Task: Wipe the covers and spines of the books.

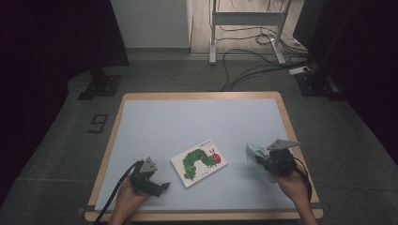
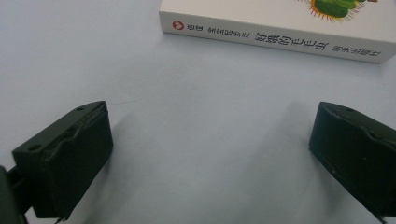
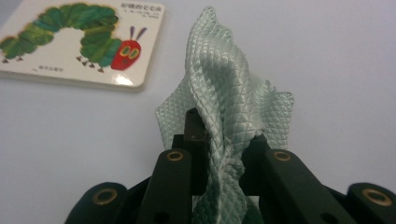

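A white board book (image 1: 199,162) with a green caterpillar on its cover lies flat near the table's middle front; its spine (image 2: 275,38) faces my left gripper, and its cover (image 3: 79,42) lies to the upper left in the right gripper view. My left gripper (image 1: 159,187) rests low on the table to the left of the book, jaws wide open with bare table between them (image 2: 210,154). My right gripper (image 1: 261,161) is lifted off the table at the right, shut on a pale green quilted cloth (image 3: 224,107) that bunches up between its jaws (image 1: 253,153).
The light blue mat (image 1: 197,122) covers the wooden table (image 1: 202,95), bare behind the book. Past the far edge are a white desk frame (image 1: 246,28), loose cables (image 1: 248,65) and dark stands on a grey floor.
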Action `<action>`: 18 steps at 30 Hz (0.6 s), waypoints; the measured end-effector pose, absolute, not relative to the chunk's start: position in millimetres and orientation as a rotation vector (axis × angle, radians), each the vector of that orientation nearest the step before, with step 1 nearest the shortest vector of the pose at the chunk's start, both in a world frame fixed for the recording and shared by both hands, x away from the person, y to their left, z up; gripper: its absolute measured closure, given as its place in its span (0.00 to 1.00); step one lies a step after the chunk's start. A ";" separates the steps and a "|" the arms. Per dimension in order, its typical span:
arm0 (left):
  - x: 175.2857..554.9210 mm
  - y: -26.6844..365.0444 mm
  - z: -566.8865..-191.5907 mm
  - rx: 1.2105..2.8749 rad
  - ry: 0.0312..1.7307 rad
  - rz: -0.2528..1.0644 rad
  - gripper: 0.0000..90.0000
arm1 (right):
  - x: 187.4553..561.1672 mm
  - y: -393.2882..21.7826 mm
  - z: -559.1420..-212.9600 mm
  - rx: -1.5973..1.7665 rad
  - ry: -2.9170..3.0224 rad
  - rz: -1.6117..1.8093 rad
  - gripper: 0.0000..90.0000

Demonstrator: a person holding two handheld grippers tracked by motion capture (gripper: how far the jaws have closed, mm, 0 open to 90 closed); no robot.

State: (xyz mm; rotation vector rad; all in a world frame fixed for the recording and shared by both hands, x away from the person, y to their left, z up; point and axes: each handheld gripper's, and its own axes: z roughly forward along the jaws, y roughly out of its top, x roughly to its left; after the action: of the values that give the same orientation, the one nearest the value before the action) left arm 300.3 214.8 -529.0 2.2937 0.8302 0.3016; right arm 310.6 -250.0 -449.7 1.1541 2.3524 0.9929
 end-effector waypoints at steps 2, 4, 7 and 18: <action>300.3 214.7 -529.0 2.294 0.830 0.302 0.00 | 312.6 -245.4 -447.5 1.144 2.357 1.005 0.86; 300.3 214.7 -529.0 2.293 0.830 0.301 0.00 | 314.6 -241.1 -446.0 1.132 2.358 1.017 0.86; 300.3 214.8 -529.0 2.294 0.830 0.301 0.00 | 317.8 -234.5 -444.7 1.117 2.367 1.031 0.86; 300.2 214.8 -529.0 2.294 0.829 0.301 0.00 | 330.1 -207.7 -442.2 1.058 2.397 1.060 0.86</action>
State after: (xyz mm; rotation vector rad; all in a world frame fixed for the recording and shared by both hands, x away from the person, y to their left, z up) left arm 300.2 214.8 -529.0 2.2943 0.8294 0.3015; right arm 330.1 -207.7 -442.2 1.0576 2.3968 1.0601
